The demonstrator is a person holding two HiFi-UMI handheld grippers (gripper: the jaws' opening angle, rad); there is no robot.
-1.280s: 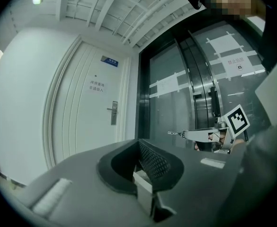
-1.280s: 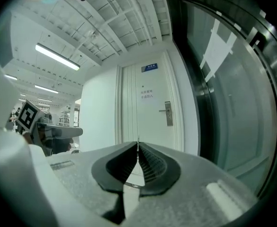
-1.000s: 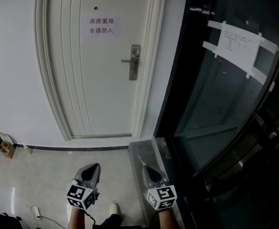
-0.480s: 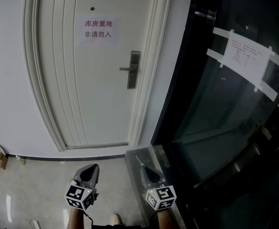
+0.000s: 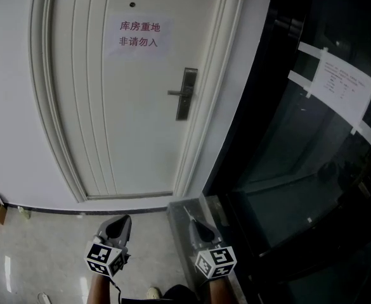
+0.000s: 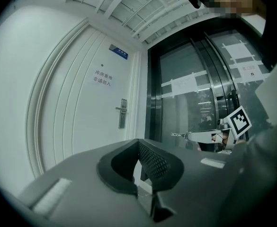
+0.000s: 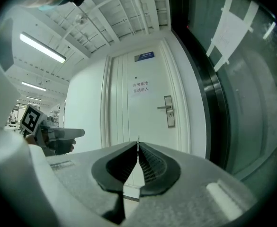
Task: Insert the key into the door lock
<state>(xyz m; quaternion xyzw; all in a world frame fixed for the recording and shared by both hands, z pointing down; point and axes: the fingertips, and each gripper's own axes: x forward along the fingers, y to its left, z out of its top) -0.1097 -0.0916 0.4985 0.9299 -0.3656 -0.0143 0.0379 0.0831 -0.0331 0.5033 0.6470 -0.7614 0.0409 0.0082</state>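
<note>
Well, the key (image 7: pixel 138 140) is a thin bit of metal pinched at the tip of the right tongs (image 7: pixel 138 146). These tongs are squeezed tight on it. The key sticks out flat and level, and its long side points at the white door (image 5: pixel 134 119).

The door lock (image 5: pixel 185 94) is far ahead of the key, well apart from it. Seen from the right tongs, the door lock (image 7: pixel 168 111) sits higher than the key tip and a little to the right. So I think the next move has to go forward, up, and a bit right.

The right tongs (image 5: pixel 188 211) are on the lock's side of the door, nearly in line with the lock. The left tongs (image 5: pixel 123 223) are farther off to the left of the lock. Their tips are pressed together with nothing in them.

The door lock is a tall grey metal plate, standing upright. A handle (image 5: pixel 174 93) sticks out from it to the left. The keyhole is too small to see from here.
</note>
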